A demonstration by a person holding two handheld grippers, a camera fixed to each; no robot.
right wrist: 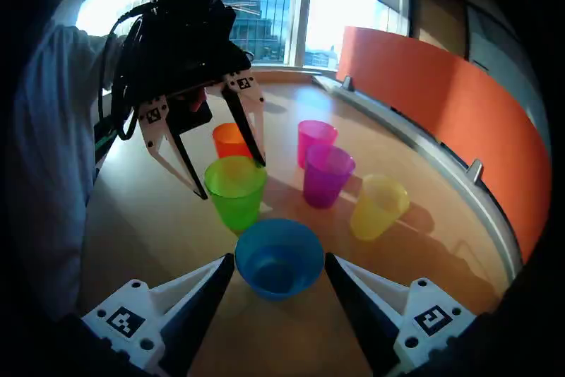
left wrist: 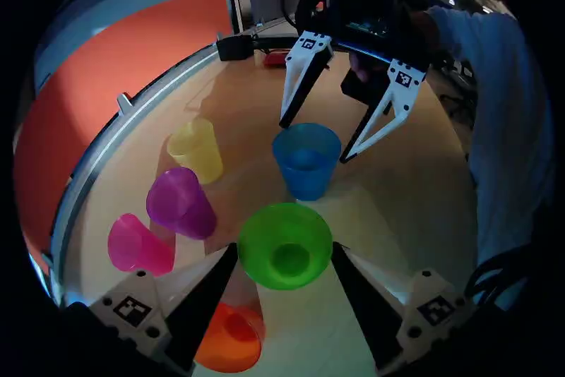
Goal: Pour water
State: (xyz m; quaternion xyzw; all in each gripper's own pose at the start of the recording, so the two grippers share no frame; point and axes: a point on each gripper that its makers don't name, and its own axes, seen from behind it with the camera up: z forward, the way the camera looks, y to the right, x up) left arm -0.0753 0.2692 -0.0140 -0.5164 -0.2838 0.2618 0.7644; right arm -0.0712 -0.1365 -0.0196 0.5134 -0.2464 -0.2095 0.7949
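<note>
Contact shows on both sides from where I sit. My left gripper (left wrist: 282, 250) is narrowed around the green translucent plastic cup (left wrist: 285, 232), with one fingertip against each side of its wall. The cup is upright and centred between the fingers. My right gripper (right wrist: 279, 257) has the blue translucent plastic cup (right wrist: 279, 272) the same way, upright and pinched between both fingers. In the left gripper view I see that pair from the front, its white fingertips meeting the blue rim on either side. The two gripped cups are near each other, mouths up, not touching. I cannot tell whether either has water in it. Under them runs the pale wooden tabletop (left wrist: 402, 193), bounded along one curved edge by a grey metal rail (left wrist: 106, 158). Behind the rail stands a long orange partition (left wrist: 127, 73). In the right gripper view, tall windows (right wrist: 282, 3) look out on glass towers. A person's pale sleeve (left wrist: 508, 130) comes in beside the right gripper. Four spare tumblers stand on the wood toward the rail: a purple plastic cup (left wrist: 180, 202), a yellow plastic cup (left wrist: 196, 150), a pink plastic cup (left wrist: 138, 244) just beside the purple one, and an orange plastic cup (left wrist: 236, 334) partly hidden by my left finger. A small black box (left wrist: 234, 46) sits at the table's far end.
</note>
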